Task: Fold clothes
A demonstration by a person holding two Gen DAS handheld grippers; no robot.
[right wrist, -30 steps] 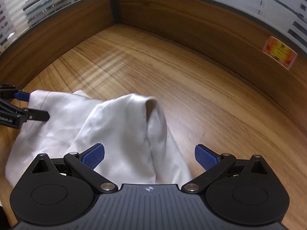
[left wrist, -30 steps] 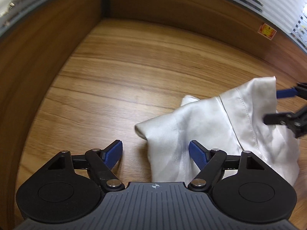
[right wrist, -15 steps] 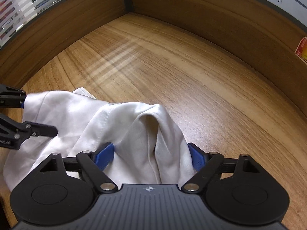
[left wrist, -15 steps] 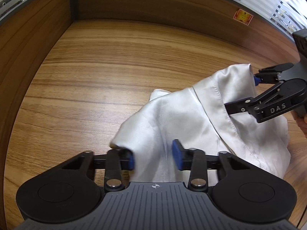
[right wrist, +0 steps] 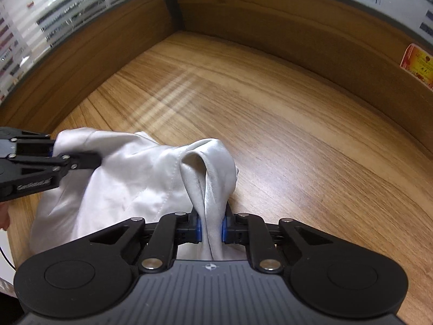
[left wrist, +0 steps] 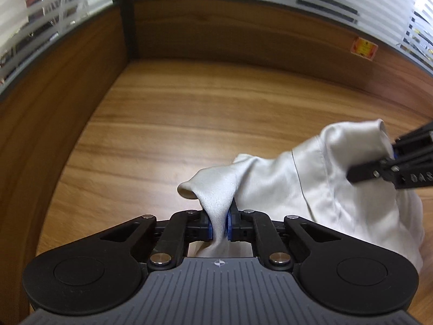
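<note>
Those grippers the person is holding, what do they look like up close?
Each, left gripper and right gripper, is matte black: a ribbed grey-black body with a small compass-like mark, two round discs, hinged linkage arms with silver rivets, and blue fingertip pads. White lettering runs along one side. No sleeve shows.

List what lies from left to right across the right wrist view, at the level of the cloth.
Left gripper reaching in from the left edge → white garment → the bunched fold of it pinched in the right gripper → bare wooden table → wooden side wall with an orange sticker.
</note>
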